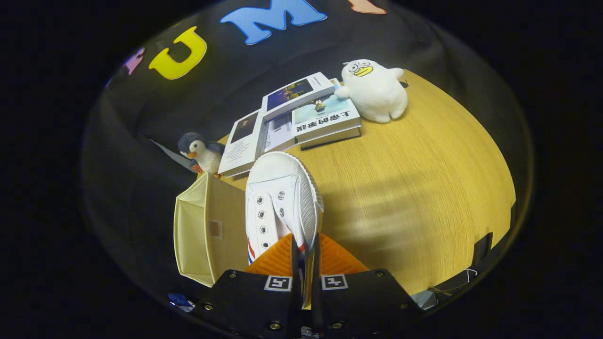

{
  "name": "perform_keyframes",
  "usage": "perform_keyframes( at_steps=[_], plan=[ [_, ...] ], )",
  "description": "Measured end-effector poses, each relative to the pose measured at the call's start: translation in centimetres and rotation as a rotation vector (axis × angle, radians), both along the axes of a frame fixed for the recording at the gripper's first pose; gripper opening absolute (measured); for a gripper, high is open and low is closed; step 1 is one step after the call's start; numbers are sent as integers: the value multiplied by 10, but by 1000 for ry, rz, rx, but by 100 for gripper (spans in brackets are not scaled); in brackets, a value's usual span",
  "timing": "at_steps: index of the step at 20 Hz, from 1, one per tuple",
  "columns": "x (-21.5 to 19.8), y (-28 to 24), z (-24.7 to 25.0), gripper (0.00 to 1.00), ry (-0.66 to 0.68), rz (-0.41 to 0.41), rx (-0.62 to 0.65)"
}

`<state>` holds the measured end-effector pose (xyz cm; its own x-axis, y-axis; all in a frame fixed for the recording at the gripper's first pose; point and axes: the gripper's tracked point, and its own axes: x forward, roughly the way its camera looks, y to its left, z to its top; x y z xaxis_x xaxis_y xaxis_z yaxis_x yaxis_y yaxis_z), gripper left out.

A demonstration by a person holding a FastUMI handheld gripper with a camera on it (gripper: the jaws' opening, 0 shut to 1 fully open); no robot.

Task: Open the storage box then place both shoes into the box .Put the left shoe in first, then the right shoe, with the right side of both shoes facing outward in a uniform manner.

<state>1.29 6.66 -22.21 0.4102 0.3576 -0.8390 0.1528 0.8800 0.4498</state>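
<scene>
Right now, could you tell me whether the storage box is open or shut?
Open: the storage box shows its cream inside beside the white shoe, which the gripper holds pinched between its fingers.

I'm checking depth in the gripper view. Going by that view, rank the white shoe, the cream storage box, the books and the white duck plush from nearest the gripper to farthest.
1. White shoe: clamped between the fingers of the gripper.
2. Cream storage box: right beside the shoe, open.
3. Books: beyond the shoe's toe, on the wooden table.
4. White duck plush: just past the books, at the table's far edge.
</scene>
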Motion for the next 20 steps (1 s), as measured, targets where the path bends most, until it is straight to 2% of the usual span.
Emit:
perform_keyframes(
  at_steps=[10,15,20],
  plan=[
    [15,83,37,9,-55,83,34],
    [20,108,48,8,-83,124,-11],
    [25,139,57,8,-90,129,27]
  ],
)
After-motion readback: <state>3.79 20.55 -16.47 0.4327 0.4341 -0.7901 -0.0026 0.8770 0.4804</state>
